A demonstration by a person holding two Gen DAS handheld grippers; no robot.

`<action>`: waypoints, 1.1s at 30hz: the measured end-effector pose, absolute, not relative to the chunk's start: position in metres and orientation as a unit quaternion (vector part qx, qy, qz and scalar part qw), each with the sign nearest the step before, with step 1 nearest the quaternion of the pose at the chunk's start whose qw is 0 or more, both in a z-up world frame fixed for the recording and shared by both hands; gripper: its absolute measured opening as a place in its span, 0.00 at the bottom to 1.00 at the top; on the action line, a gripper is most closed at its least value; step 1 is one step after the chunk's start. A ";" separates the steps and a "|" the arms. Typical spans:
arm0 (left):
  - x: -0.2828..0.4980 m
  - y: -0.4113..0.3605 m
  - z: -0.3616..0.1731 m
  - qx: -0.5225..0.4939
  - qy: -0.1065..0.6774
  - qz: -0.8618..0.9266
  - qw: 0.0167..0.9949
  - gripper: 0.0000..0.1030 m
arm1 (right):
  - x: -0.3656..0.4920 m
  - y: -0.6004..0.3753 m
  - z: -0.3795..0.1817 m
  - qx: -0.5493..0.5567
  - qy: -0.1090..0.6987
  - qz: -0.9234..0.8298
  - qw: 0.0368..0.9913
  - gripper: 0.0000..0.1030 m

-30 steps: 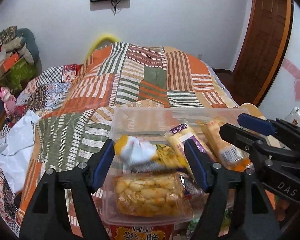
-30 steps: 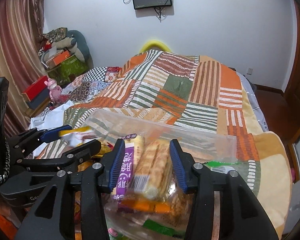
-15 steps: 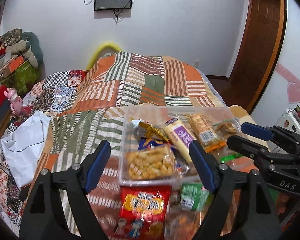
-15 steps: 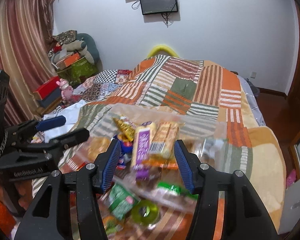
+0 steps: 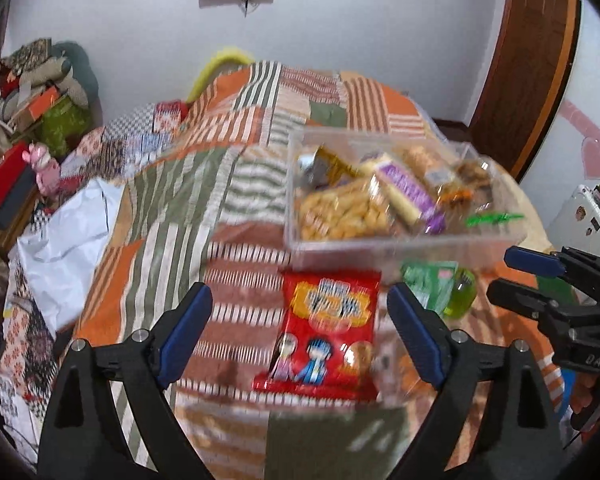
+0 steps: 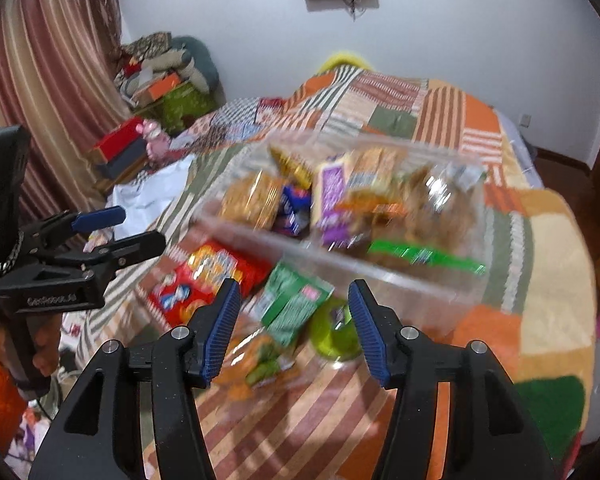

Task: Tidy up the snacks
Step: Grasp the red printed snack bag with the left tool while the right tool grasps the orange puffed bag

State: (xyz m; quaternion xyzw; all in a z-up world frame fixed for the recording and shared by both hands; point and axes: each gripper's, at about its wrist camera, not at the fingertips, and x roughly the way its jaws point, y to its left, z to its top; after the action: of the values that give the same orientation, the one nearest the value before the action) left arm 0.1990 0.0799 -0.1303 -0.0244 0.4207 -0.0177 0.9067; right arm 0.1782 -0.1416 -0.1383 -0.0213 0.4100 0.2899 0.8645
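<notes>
A clear plastic box [image 5: 400,244] [image 6: 340,264] stands on the bed. In it are a bag of yellow puffs [image 5: 340,212], a purple-labelled stick [image 5: 408,192] and other packets. In front of the box lie a red snack bag [image 5: 328,320] [image 6: 204,276], a green packet [image 5: 428,284] [image 6: 292,304] and a lime-green round cup [image 5: 462,296] [image 6: 332,336]. My left gripper [image 5: 300,300] [image 6: 140,226] hangs above the red bag, its jaws opening and gripping nothing. My right gripper [image 6: 293,292] [image 5: 508,272] is open above the green packet and holds nothing.
A patchwork blanket [image 5: 228,184] covers the bed. White cloth [image 5: 68,240] lies at its left edge, with boxes and piled things [image 5: 40,108] beyond. A wooden door [image 5: 528,60] is at the right. An orange-green packet [image 6: 260,364] lies nearest me.
Both grippers have drawn back from the box, and the packets that were between their jaws now lie inside it. The left jaws have widened. Loose snacks before the box have come into view.
</notes>
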 end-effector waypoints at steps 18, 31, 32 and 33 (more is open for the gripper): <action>0.195 0.092 -0.181 -0.023 0.465 -0.015 0.885 0.87 | 0.173 -0.107 -0.185 -0.020 0.472 0.336 0.815 0.76; 0.203 0.088 -0.190 -0.044 0.471 -0.025 0.881 0.87 | 0.154 -0.119 -0.188 -0.057 0.452 0.344 0.821 0.39; 0.204 0.089 -0.191 -0.050 0.471 -0.028 0.880 0.87 | 0.154 -0.121 -0.186 -0.054 0.452 0.346 0.820 0.39; 0.205 0.089 -0.192 -0.055 0.473 -0.032 0.878 0.87 | 0.154 -0.123 -0.185 -0.050 0.452 0.348 0.820 0.38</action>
State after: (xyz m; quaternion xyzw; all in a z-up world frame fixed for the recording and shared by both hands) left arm 0.2050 0.0887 -0.1916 -0.0551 0.4735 -0.0321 0.8785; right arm 0.1542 -0.1231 -0.1851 -0.0498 0.4521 0.3477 0.8199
